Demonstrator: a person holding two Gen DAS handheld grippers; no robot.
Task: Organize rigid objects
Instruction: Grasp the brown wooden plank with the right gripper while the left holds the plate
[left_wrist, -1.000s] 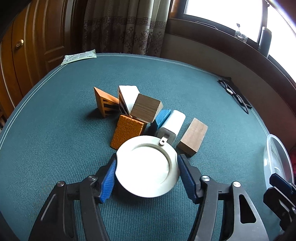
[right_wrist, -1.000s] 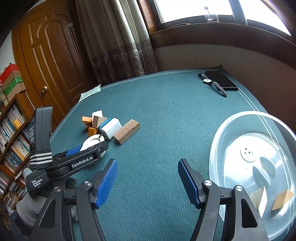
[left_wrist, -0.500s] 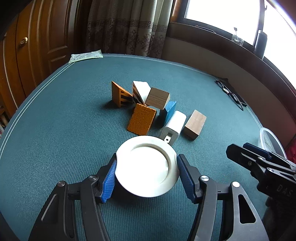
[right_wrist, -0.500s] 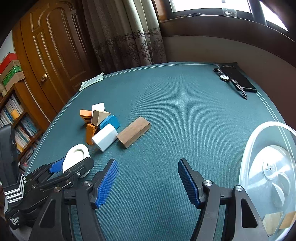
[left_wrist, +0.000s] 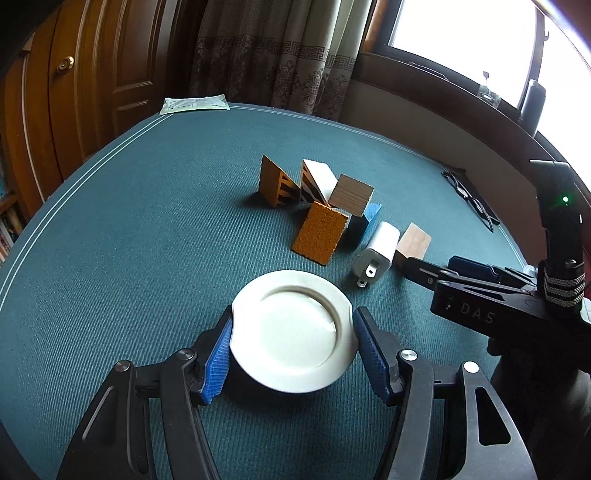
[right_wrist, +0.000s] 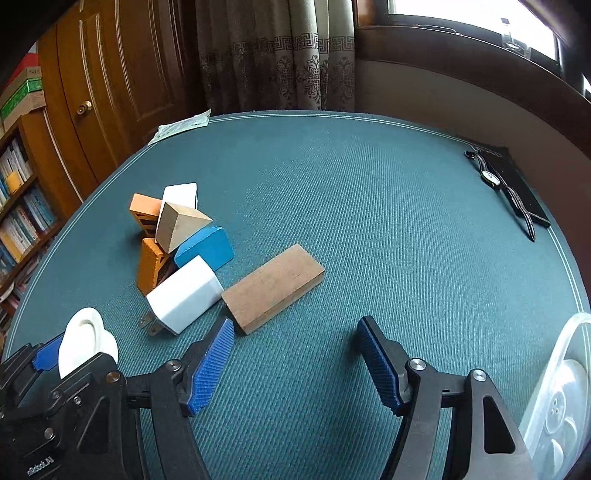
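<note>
Between the blue pads of our left gripper (left_wrist: 291, 341) sits a white dish (left_wrist: 293, 330), clamped across its rim and carried clear of the green table (left_wrist: 147, 240). Our right gripper (right_wrist: 295, 349) is empty, its jaws opening, with nothing between them; the brown block (right_wrist: 273, 288) lies just beyond its tips at 12 o'clock.

At 12 to 1 o'clock of the dish in the left view we see the unsorted pile: an orange wedge (left_wrist: 275, 184), a white wedge (left_wrist: 317, 179), a tan block (left_wrist: 351, 194), an orange slab (left_wrist: 320, 236), a blue block (left_wrist: 365, 223) and a white charger (left_wrist: 376, 251), several touching or leaning on one another.

At 4 o'clock in the right view stands a clear tub (right_wrist: 561, 387), which we take to be the destination; what it contains we cannot tell.

We judge the task well short of done: the dish is in transit, and seven pieces remain on the table.
</note>
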